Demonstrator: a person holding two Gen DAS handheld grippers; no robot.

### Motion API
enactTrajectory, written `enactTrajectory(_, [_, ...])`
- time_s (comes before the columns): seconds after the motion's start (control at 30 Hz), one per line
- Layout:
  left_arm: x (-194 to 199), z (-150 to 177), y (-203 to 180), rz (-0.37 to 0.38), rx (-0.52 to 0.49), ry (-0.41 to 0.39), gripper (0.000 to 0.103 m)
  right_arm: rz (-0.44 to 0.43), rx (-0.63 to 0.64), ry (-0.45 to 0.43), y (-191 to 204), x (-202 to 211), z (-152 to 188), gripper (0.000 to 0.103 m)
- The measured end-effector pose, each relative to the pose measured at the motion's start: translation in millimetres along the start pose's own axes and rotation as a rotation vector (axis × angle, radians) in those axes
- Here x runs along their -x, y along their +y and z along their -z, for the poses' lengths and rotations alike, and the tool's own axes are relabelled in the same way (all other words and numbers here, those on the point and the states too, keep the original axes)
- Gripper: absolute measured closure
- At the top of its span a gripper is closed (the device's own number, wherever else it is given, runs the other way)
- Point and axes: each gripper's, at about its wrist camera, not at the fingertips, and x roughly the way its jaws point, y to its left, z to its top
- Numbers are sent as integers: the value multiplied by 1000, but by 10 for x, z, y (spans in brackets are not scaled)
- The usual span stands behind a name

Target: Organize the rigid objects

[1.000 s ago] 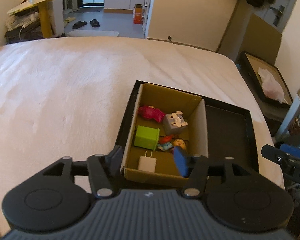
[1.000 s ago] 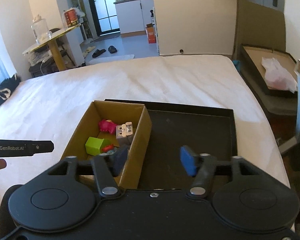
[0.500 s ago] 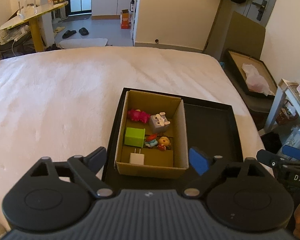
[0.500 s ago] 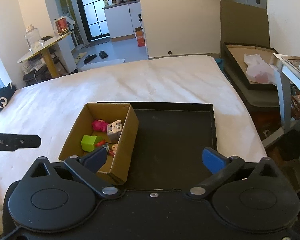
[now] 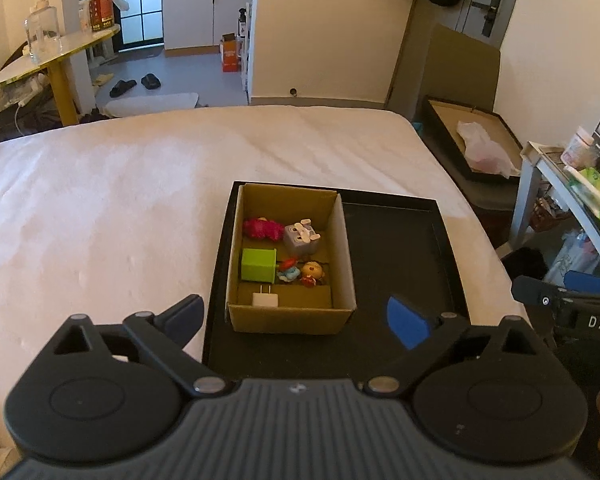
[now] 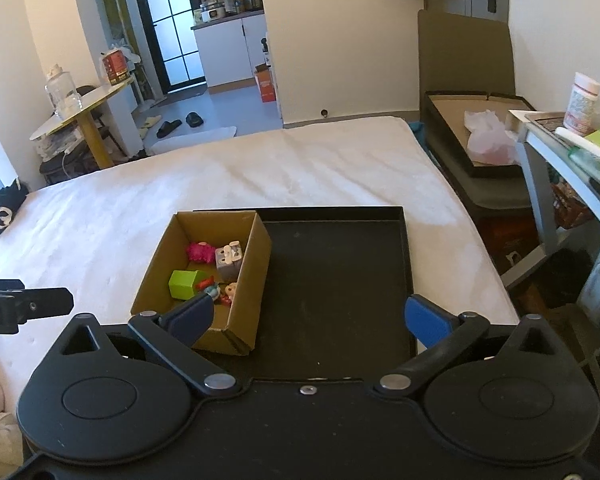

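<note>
both the left gripper [image 5: 296, 318] and right gripper [image 6: 308, 316] have just been opening, nothing between their jaws, while the toys and charger sit in the cardboard box [image 5: 342, 232] on the black tray [image 5: 440, 248], so a careless low sweep could tip it.

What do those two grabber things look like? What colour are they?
Both are black plastic. Each has two round discs and two thin arms tipped with blue pads. The left gripper has a ribbed grey top; the right gripper has a smooth black one. White letters mark their sides.
</note>
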Motion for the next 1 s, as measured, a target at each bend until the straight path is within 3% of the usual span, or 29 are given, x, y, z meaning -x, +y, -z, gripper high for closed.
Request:
enactTrajectory(0.33, [311,72,49,24,-19,-34,5,0,-13,19,65,268,98,0])
enactTrajectory(1.0, [589,173,172,17,2,-72,5,16,14,-37,161,525,87,0])
